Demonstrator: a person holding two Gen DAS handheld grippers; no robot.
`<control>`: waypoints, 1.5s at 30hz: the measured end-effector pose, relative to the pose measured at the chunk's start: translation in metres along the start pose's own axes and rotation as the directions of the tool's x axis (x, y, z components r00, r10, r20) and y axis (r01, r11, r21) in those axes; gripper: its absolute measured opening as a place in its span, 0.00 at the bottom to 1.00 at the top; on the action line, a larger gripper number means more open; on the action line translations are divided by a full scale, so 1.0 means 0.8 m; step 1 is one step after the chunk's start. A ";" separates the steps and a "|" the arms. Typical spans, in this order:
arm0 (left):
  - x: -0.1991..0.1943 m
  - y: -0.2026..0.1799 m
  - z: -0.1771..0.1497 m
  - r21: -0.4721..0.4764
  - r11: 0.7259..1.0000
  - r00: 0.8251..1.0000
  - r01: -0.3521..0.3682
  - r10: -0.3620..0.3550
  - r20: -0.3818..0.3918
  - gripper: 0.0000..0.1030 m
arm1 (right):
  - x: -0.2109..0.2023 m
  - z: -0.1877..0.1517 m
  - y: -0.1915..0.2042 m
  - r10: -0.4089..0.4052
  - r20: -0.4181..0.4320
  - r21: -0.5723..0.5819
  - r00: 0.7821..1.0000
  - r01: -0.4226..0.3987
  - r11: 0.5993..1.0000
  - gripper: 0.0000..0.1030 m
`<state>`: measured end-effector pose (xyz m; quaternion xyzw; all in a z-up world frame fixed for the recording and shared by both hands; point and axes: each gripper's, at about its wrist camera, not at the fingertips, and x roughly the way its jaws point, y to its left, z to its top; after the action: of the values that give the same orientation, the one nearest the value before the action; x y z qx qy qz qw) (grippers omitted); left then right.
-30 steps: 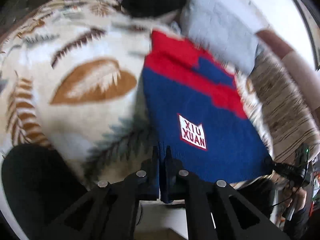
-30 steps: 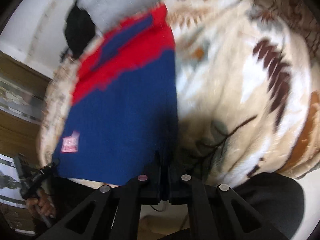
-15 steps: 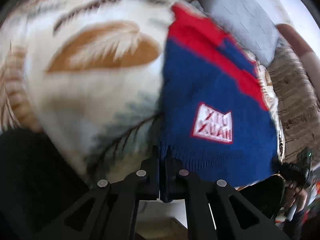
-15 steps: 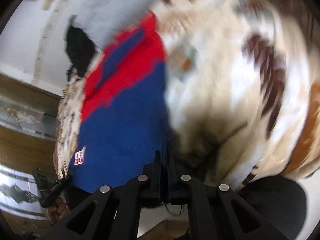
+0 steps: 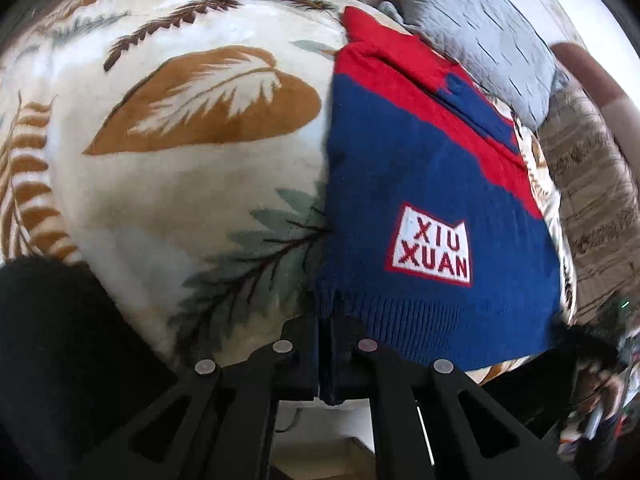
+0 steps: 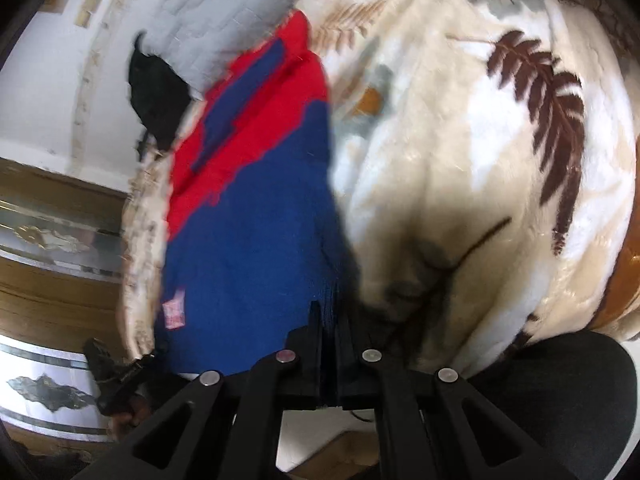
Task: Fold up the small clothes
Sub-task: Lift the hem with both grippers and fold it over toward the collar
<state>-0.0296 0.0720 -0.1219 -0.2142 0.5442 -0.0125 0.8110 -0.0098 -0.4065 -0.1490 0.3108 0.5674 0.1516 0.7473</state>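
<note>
My left gripper (image 5: 329,330) is clamped tight on the ribbed hem corner of the blue and red sweater (image 5: 420,168), with knit fabric pinched between its 2 jaws. The sweater lies spread over a cream blanket (image 5: 192,184) printed with brown and grey-green leaves. A white patch (image 5: 430,245) reading XIU XUAN faces me. A grey quilted pillow (image 5: 480,36) sits beyond the red shoulder part.

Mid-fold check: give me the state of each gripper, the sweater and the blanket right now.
left gripper: shut on the sweater's ribbed hem corner.
right gripper: shut on the other hem corner.
sweater: spread flat on the blanket, patch side up.
blanket: spread out under the sweater.
</note>
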 end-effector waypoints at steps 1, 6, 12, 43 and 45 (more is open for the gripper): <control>-0.009 -0.007 0.007 0.016 1.000 1.000 0.000 0.000 0.023 0.04 | 0.009 0.000 -0.010 0.009 -0.027 0.038 1.000 -0.008 0.999 0.05; -0.015 -0.027 0.063 0.056 0.997 0.997 0.053 -0.056 0.055 0.04 | -0.010 0.023 0.031 0.103 0.017 -0.035 0.995 -0.102 0.994 0.05; -0.028 -0.040 0.138 0.093 0.987 0.989 0.135 -0.140 0.056 0.04 | 0.003 0.101 0.043 0.192 -0.015 -0.030 0.981 -0.192 0.981 0.05; 0.113 -0.055 0.249 -0.183 0.980 0.973 -0.075 0.113 0.203 0.18 | 0.123 0.217 0.072 0.097 0.376 0.279 0.921 -0.213 0.936 0.65; 0.116 -0.059 0.262 -0.183 0.979 0.979 -0.085 0.117 0.168 0.16 | 0.141 0.228 0.062 0.052 0.354 0.338 0.934 -0.179 0.924 0.17</control>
<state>0.2045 0.0758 -0.1201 -0.2568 0.4787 0.0960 0.8341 0.2034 -0.3567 -0.1725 0.4986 0.4293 0.0324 0.7524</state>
